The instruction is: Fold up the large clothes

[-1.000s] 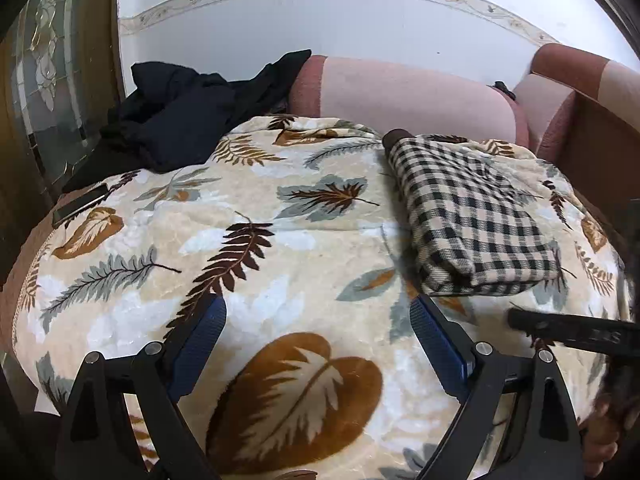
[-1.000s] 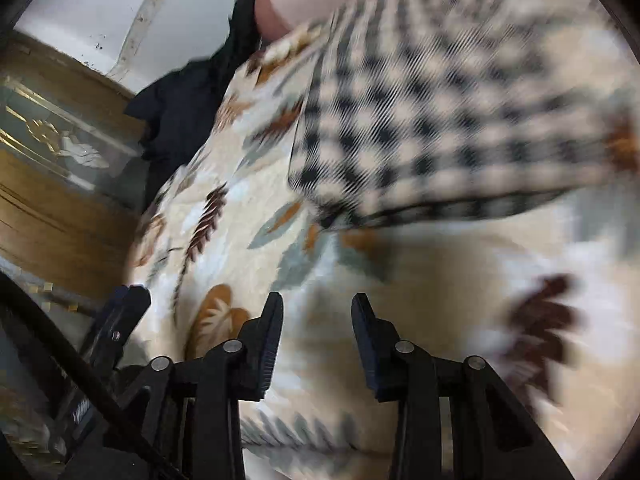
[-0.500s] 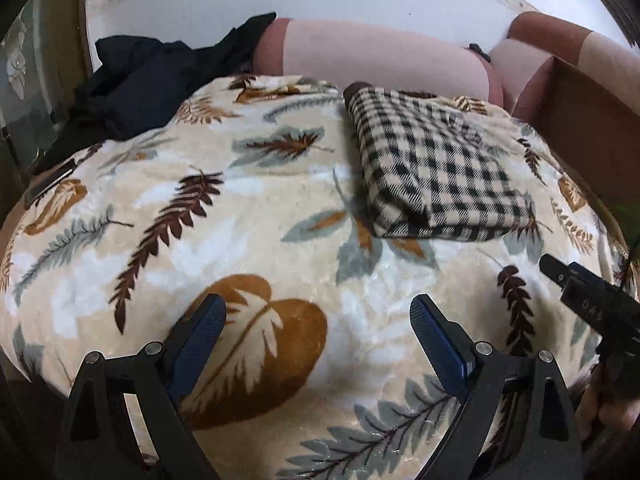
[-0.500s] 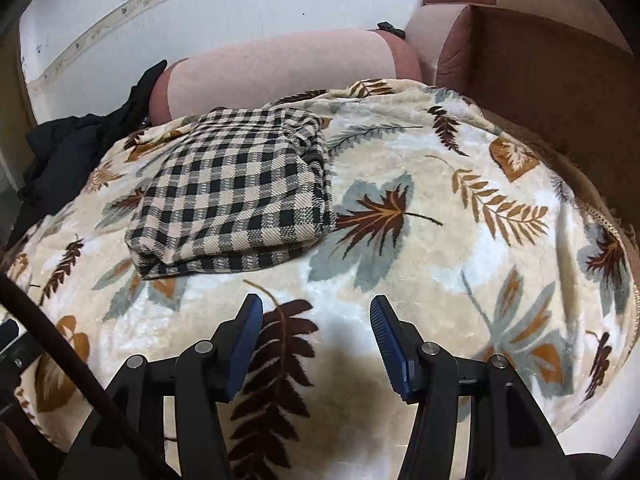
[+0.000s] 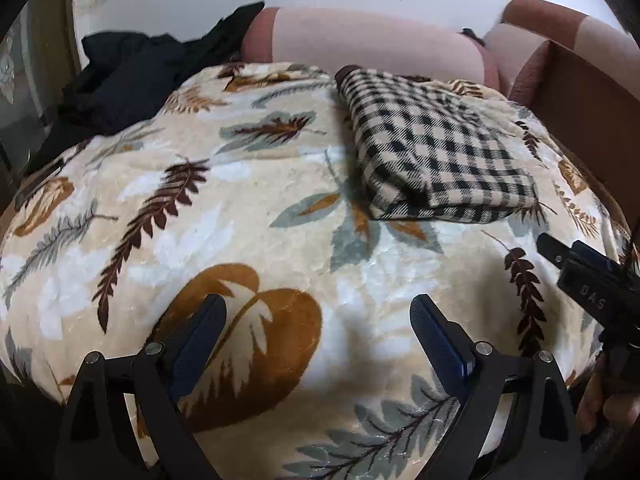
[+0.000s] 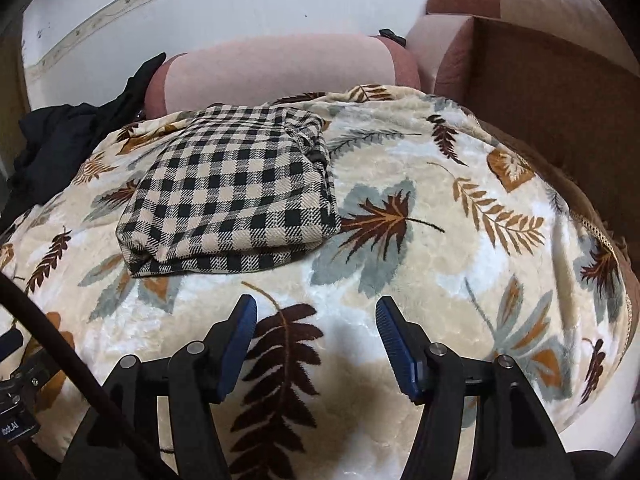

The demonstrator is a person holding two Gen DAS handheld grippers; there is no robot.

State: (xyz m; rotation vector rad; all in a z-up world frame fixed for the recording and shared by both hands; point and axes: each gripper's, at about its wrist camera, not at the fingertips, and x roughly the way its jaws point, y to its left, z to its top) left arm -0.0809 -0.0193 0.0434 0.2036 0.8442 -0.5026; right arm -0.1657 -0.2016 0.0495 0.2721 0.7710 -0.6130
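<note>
Showing spread, empty jaws, only the left view catches the right gripper point(image 5: 560, 256) beside the folded checked garment point(image 5: 436, 156).

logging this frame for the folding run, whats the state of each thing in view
checked garment: folded into a flat rectangle, lying on the blanket, not held
leaf-print blanket: spread over the sofa seat
black clothes: unfolded, heaped at the far left end against the wall
left gripper: open, empty, above the blanket
right gripper: open, empty, short of the garment's near edge
</note>
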